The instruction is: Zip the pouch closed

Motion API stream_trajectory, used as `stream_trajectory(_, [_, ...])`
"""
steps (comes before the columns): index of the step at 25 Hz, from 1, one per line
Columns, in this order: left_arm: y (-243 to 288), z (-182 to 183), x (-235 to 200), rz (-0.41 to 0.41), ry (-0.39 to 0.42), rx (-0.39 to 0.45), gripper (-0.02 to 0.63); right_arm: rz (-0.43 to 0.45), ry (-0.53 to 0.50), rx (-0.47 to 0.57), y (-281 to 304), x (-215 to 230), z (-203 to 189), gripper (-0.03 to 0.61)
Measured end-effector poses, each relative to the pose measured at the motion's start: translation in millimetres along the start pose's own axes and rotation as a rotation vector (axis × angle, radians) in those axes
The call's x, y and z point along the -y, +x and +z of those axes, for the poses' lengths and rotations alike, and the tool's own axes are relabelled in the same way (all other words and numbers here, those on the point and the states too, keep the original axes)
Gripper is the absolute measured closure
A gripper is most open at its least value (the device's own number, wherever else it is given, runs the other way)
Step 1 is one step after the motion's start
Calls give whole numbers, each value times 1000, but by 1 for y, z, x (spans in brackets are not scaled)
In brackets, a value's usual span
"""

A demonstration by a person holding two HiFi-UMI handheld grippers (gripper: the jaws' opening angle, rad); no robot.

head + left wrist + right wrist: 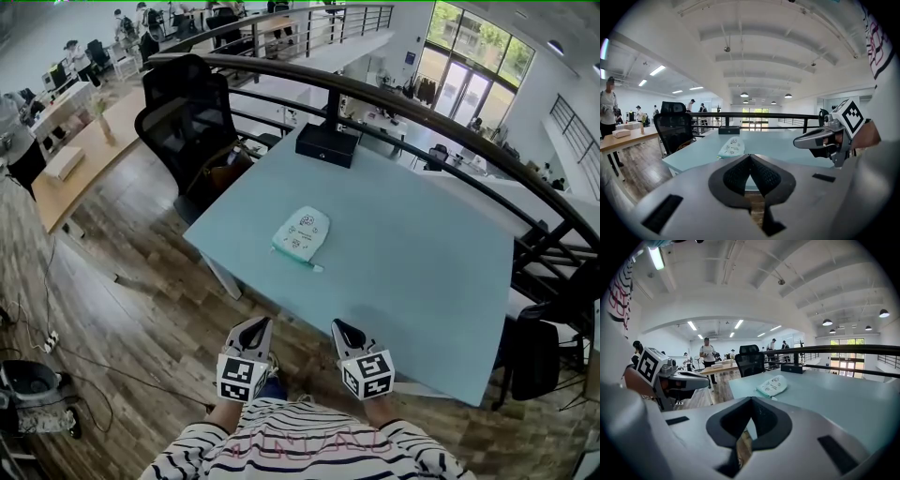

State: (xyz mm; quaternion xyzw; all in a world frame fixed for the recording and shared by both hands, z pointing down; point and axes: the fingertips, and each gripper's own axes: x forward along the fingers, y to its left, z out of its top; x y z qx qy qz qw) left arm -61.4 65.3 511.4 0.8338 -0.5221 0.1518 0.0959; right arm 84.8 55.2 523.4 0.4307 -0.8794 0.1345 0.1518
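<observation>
1. Teal table (pixel 422 281) carries the pouch (pixel 302 234), which lies flat toward its left side, well apart from both grippers. Its zip edge is turned toward the person, which I judge a handy lie for working along it.
2. Left gripper (pixel 255 330) and right gripper (pixel 345 330) hang side by side by the near table edge, close to the person's striped shirt (pixel 309 441) and aimed toward the pouch. Each has its jaws pressed together with nothing between them.
3. Pouch contents are hidden. The zip is too small to show whether it is run shut or left open, so this fits a pouch awaiting zipping or one already zipped.
4. Black box (pixel 326 143) sits at the far edge; what it holds is unseen.
</observation>
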Motion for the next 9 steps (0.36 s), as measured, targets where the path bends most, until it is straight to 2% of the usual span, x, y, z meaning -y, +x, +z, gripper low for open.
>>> stream_trajectory(9, [0, -5, 0, 5, 2, 0, 589, -1, -32, -7, 2, 0, -5, 551])
